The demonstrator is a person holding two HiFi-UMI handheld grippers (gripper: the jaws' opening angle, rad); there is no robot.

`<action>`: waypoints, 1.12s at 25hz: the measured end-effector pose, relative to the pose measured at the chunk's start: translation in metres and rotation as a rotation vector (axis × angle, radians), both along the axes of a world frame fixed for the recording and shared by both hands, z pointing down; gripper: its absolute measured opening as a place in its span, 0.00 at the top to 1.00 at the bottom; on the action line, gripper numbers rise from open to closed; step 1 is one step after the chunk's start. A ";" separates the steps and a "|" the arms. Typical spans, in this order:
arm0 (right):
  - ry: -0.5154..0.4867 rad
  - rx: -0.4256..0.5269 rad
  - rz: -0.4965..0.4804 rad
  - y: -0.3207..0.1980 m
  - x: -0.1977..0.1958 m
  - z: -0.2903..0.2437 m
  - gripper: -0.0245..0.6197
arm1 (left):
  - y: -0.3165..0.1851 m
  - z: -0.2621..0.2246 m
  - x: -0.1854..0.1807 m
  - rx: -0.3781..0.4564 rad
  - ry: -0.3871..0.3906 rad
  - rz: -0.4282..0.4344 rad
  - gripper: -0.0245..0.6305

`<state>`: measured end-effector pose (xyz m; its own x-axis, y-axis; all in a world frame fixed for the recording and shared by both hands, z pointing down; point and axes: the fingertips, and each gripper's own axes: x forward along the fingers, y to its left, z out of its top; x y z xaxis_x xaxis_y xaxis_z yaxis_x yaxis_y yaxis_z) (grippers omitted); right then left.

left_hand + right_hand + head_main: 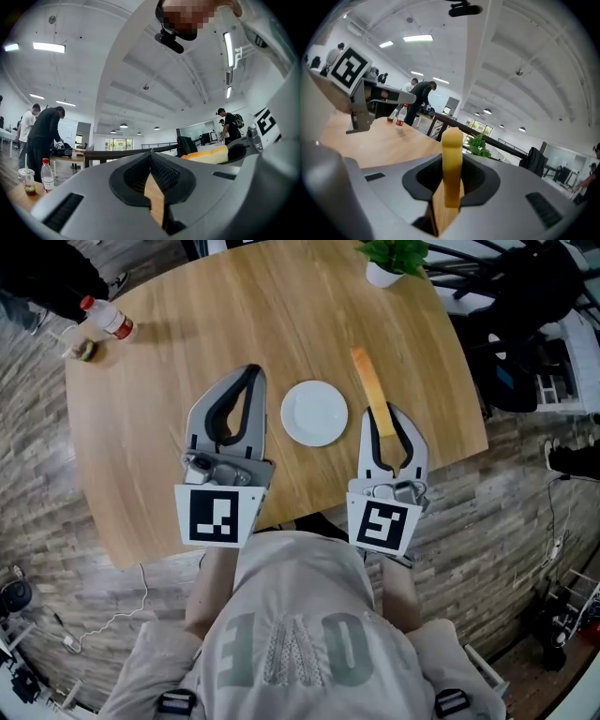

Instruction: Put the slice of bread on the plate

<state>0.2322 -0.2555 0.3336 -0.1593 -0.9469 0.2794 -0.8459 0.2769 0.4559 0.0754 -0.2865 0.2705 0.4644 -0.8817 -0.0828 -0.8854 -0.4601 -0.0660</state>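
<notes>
A white plate (314,412) lies in the middle of the round wooden table (187,324). My right gripper (385,414) hovers just right of it, shut on the slice of bread (369,382). The slice is held on edge and sticks out past the jaws toward the table's far side. In the right gripper view the bread (452,159) stands upright between the jaws of the right gripper (449,185). My left gripper (251,373) sits just left of the plate, jaws together and holding nothing. The left gripper view shows the left gripper (151,157) shut, with the bread (209,154) off to the right.
A bottle (110,319) and a small cup (81,349) stand at the table's far left edge. A potted plant (394,259) stands at the far right edge. Dark chairs and gear (525,306) crowd the floor to the right. People stand in the background (44,136).
</notes>
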 end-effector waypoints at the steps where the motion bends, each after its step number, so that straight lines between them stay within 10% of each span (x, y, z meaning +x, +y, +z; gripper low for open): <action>1: 0.041 -0.010 -0.003 -0.002 -0.002 0.006 0.82 | -0.001 0.003 -0.001 -0.005 -0.004 0.002 0.95; 14: 0.605 -0.040 -0.160 -0.013 -0.039 0.099 0.82 | -0.001 0.071 -0.016 -0.172 0.006 -0.011 0.95; 28: 0.797 -0.145 -0.287 -0.012 -0.048 0.176 0.82 | 0.000 0.108 -0.022 -0.246 0.005 -0.020 0.95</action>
<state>0.1842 -0.2678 0.5095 -0.0921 -0.8461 0.5249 -0.1767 0.5327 0.8277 0.0537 -0.2870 0.3784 0.4465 -0.8847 0.1336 -0.8946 -0.4439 0.0505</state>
